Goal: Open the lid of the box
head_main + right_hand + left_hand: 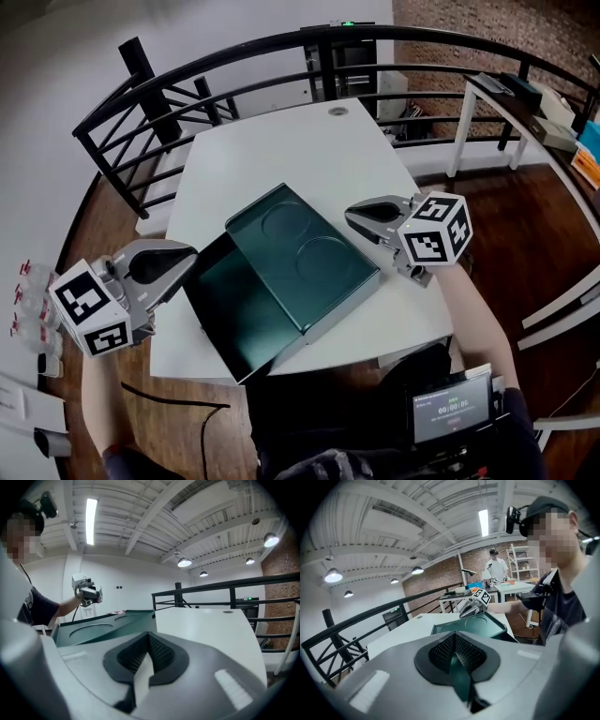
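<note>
A dark green box (234, 314) lies open on the white table (281, 141). Its lid (300, 248), with two round dents, sits shifted up and to the right over the base. My left gripper (192, 253) is at the base's left wall, its jaws shut with a green strip of that wall between the pads (461, 651). The right gripper (352, 216) hovers just off the lid's right corner, shut, with only white table showing in its seam (146, 656). In the right gripper view the lid (93, 630) lies to the left.
A black railing (187, 89) curves round the table's far side. A white side desk (525, 112) with boxes stands at the right. A screen device (452, 417) hangs at my waist. Another person (496, 568) stands far off.
</note>
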